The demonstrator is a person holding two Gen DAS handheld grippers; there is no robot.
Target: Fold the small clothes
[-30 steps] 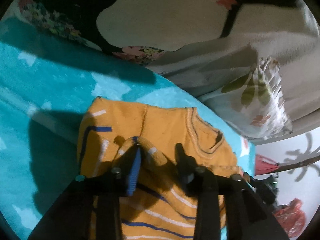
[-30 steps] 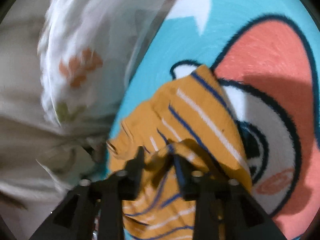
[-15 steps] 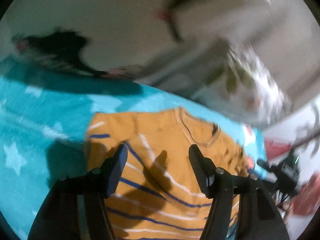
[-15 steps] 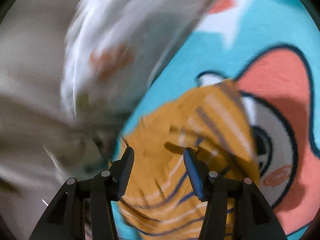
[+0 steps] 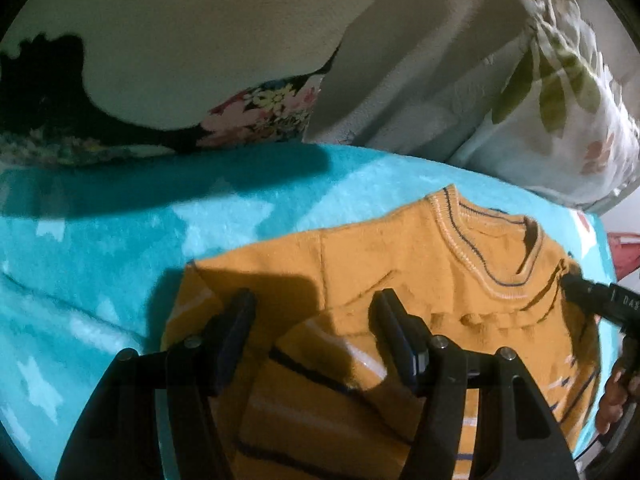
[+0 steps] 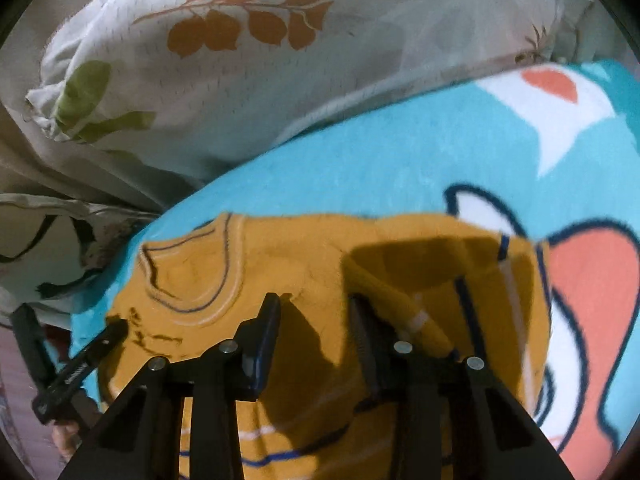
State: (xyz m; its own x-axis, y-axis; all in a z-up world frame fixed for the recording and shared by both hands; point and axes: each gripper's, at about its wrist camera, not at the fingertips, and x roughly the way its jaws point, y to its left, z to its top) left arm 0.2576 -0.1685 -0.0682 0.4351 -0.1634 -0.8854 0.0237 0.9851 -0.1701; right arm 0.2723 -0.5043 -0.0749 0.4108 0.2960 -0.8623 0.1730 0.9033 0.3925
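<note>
On the teal star-print blanket (image 5: 120, 232) there's a little mustard-orange sweater (image 5: 392, 264) with blue and white stripes, lying pretty flat with the ribbed neckline (image 5: 492, 248) toward the pillows. Both sleeves look folded in over the body: in the left wrist view a striped sleeve (image 5: 328, 364) sits across the front right under the tool, and in the right wrist view the other sleeve (image 6: 404, 300) angles across the chest with its cuff close by the right-hand finger. The left gripper (image 5: 316, 320) hangs over the sweater's left shoulder area with its two fingers spread wide, nothing between them but the knit below. The right gripper (image 6: 316, 324) is the same deal, fingers parted and gripping nothing, parked over the middle of the chest; can't tell if either one's tips actually touch the fabric. You can catch each tool's black tip in the other camera, poking in near the collar edge. Behind the sweater there's a white pillow with orange and green leaf print (image 6: 248, 60), and a beige sheet with black markings and a dark floral patch (image 5: 256, 112) off to the left side. The blanket also has a big cartoon figure in coral and white (image 6: 592, 280) right beside the sweater's edge.
</note>
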